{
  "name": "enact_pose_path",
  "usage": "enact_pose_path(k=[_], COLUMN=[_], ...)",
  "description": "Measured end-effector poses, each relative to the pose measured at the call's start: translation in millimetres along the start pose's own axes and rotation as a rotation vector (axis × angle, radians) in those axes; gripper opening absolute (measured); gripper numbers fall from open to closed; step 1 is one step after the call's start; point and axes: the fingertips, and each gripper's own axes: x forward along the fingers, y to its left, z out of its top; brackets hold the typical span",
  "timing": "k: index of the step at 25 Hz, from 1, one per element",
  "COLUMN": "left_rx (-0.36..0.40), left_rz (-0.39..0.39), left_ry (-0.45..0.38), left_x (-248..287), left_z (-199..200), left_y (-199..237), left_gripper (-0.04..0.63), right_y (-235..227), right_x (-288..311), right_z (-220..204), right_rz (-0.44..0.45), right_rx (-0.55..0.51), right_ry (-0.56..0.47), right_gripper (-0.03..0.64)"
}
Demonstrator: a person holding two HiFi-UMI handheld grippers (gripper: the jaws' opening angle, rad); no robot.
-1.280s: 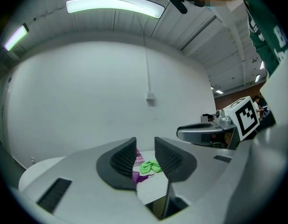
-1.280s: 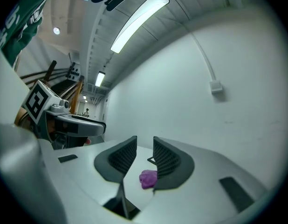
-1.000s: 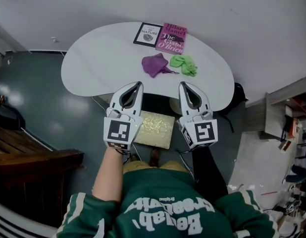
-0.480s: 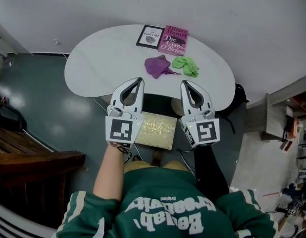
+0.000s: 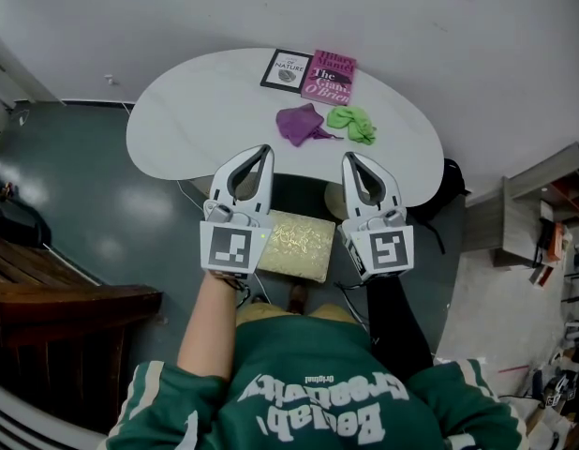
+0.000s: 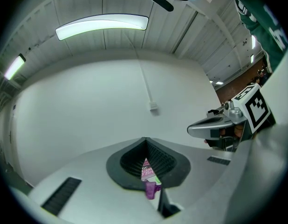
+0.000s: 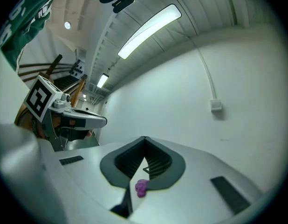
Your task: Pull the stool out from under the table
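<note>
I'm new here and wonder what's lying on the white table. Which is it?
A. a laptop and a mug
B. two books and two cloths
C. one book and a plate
B: the head view shows a black-and-white book and a pink book side by side near the far edge of the table, with a purple cloth and a green cloth closer to the near edge.

We find an indoor workroom rather than a home: a bare white wall (image 5: 158, 7), grey painted floor (image 5: 83, 195), strip lights (image 6: 103, 24) on a panelled ceiling (image 6: 78, 3), a white table (image 5: 196, 129) bearing two books (image 5: 329, 75), and cluttered shelving (image 5: 552, 223) alongside.
</note>
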Motion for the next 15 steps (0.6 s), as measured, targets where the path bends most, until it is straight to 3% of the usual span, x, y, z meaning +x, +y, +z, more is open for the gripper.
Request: enact_pose_path(k=[15], left_rx=[0.02], left_rz=[0.009], left_ry=[-0.029], left_x=[-23], left_z=[18], left_y=[0], left_gripper=[0.014], right_y=[13], right_x=[-18], right_z=[16], right_rz=[-0.014], right_rx=[-0.022], right_ry=[-0.026], right_gripper=[0.006])
